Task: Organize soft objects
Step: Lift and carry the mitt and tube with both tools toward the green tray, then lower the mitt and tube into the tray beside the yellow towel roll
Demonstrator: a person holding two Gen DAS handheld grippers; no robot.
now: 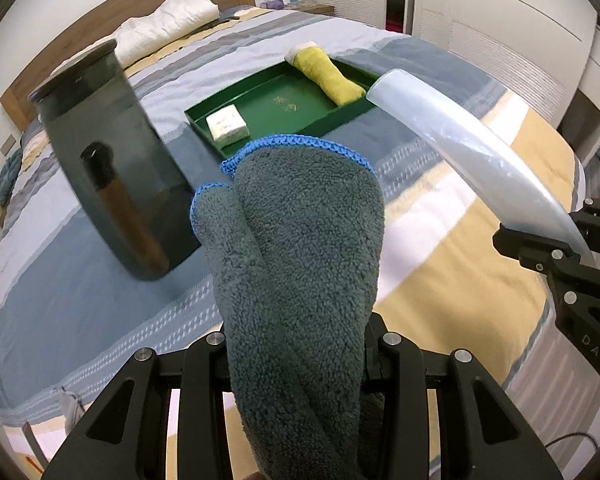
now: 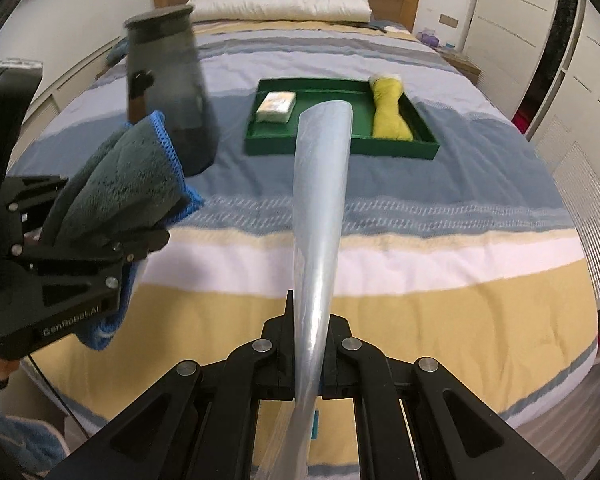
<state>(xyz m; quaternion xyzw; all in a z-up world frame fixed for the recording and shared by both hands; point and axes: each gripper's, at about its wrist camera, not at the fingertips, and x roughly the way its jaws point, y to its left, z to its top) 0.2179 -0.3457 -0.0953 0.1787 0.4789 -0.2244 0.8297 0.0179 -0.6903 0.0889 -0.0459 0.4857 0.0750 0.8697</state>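
Nearest to me, the left gripper (image 2: 112,236) is clamped on a folded grey towel (image 1: 300,248) with a blue hem, carried in the air short of the tray (image 1: 316,126), over the striped bedcover (image 2: 420,240). The towel bulges out past the jaws and a loose corner droops below them, so I judge it could unfold or slip as it travels, and the hanging edge could drag on the cover.

Beside it, the right gripper (image 2: 308,364) is closed on the narrow end of a pale, translucent rolled sheet (image 2: 320,200), whose wide end reaches out toward the tray's near wall. Pinched only at one end, it looks apt to sag or swing and knock something in the tray.

Left of the tray stands a tall dark jar (image 2: 168,92), close behind the towel. It seems the likeliest casualty: a sweep of the towel toward the tray could tip it on the soft bed.

In the tray lie a small white pack (image 2: 276,107) at its left end and a rolled yellow cloth (image 2: 390,114) at its right. The bare middle is narrow, so a careless drop could shove either one.
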